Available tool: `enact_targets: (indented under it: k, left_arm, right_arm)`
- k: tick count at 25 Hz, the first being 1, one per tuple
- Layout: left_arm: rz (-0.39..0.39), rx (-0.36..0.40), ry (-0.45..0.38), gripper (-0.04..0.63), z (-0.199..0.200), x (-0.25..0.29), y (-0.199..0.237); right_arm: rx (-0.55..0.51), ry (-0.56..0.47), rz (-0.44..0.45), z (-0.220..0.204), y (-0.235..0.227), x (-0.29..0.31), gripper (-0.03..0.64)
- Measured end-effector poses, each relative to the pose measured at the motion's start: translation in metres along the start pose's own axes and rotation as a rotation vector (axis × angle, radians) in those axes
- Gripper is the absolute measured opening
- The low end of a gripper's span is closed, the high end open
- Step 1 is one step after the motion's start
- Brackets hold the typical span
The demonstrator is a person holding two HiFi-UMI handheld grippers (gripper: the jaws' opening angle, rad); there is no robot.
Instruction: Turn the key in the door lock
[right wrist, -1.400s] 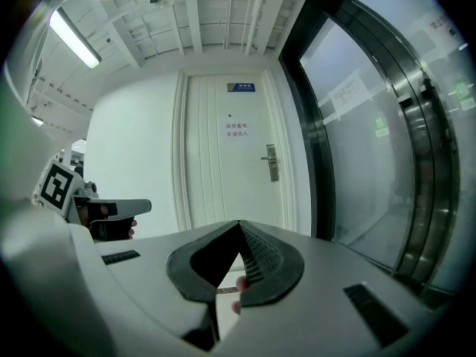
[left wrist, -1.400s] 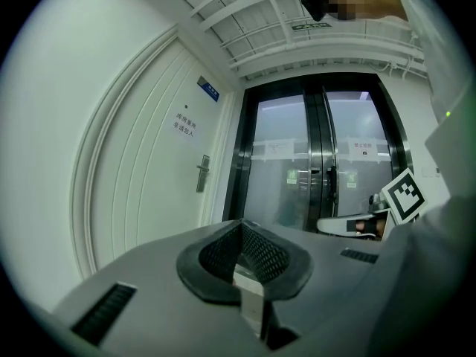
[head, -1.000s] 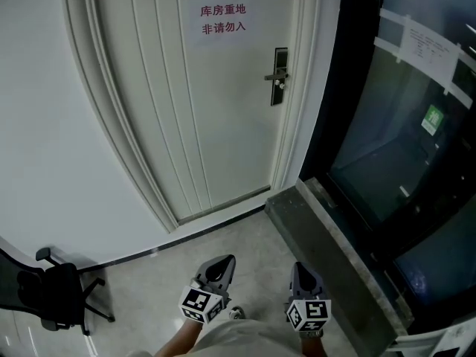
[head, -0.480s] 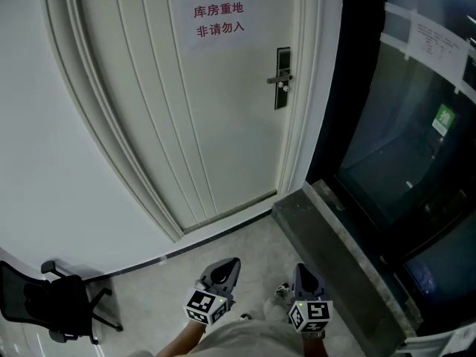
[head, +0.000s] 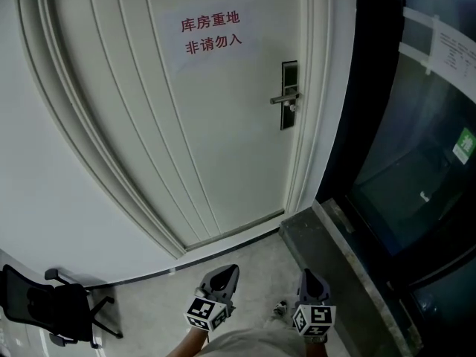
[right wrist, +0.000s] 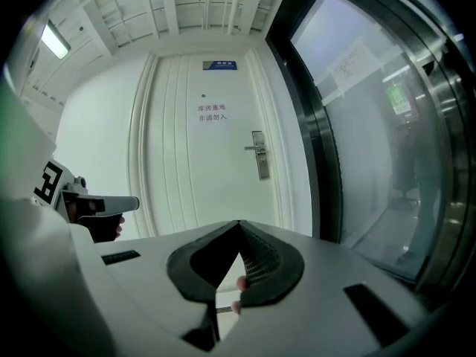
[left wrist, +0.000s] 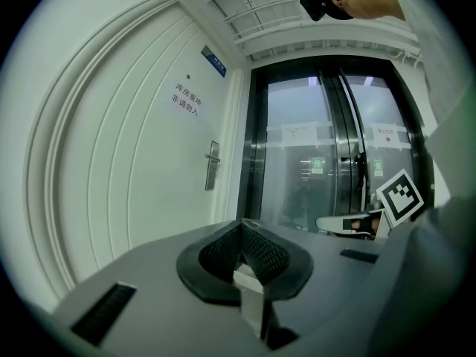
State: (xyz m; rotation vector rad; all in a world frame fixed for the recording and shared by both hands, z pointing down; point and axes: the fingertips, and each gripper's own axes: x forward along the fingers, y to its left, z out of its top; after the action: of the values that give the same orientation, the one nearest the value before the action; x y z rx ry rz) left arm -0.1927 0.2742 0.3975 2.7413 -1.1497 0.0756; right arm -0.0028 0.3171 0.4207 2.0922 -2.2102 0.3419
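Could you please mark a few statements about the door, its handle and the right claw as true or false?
1. The white panelled door is shut. True.
2. The silver lever handle sits near the door's left edge. False: near its right edge.
3. A black office chair stands at the head view's lower left. True.
4. The right claw grips the handle. False: it is shut, empty, far short of the door.
5. The paper notice with red characters hangs above the handle. True.

lock (head: 289,95) on door (head: 223,147) right edge; chair (head: 52,311) far left
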Motion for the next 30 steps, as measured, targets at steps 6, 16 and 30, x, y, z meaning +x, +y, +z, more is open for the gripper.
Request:
enact_targets:
  k: [6,16,30]
  left_arm:
    - [0.075,-0.001,-0.021,0.005,0.017,0.068,0.011]
    - [0.181,-0.014,-0.023,0.005,0.02,0.137,0.014]
    - [0.121,-0.047,0.016,0.005,0.009,0.221,0.046]
  right_arm:
    - [-0.044,0.001,0.074,0.027,-0.042,0.06,0.002]
    - [-0.051,-0.002,0.112,0.045,-0.112,0.124,0.002]
    - [-0.053,0.059,0.063,0.034,-0.15,0.185,0.002]
